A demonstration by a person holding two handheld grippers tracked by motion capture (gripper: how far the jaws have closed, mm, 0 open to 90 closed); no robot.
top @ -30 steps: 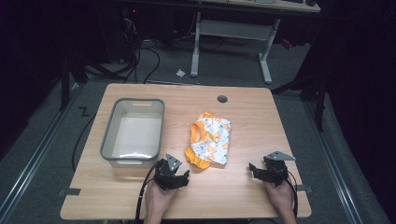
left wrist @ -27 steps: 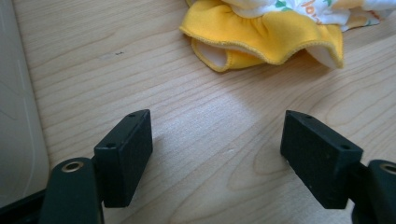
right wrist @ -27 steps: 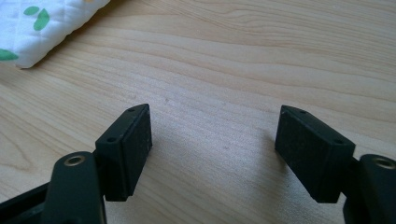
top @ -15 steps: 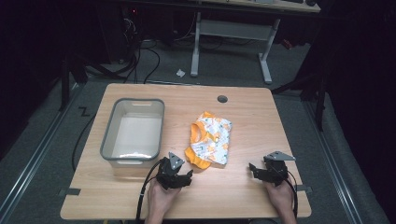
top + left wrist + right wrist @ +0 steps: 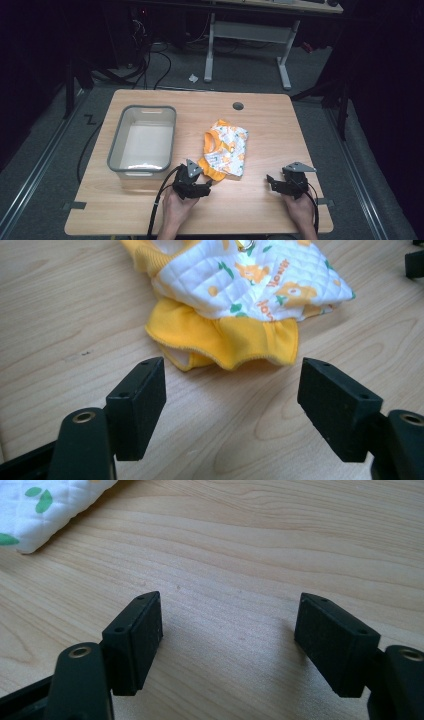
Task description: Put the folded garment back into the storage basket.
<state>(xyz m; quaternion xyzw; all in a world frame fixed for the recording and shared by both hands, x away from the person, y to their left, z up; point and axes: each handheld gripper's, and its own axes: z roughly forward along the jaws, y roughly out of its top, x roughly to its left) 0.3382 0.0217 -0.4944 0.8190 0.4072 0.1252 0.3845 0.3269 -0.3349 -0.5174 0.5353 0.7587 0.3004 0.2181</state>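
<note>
Left tongs [image 5: 202,186] have edged closer to the garment [image 5: 226,148], both tongs spread wide, right tongs [image 5: 274,182] unmoved

The table [image 5: 280,135] is brightly lit from above while everything around it sinks into near-black. The high view is soft, slightly grainy. Gripper views are sharp centrally, perhaps blurring toward 6 o'clock; soft shadows sit beneath the garment [image 5: 250,305]

Dim lab (floor cables [image 5: 150,60], desks [image 5: 250,30])

Quilted printed cloth garment [image 5: 250,285], smooth wood-grain table [image 5: 280,130], translucent plastic bin [image 5: 116,150]
</note>
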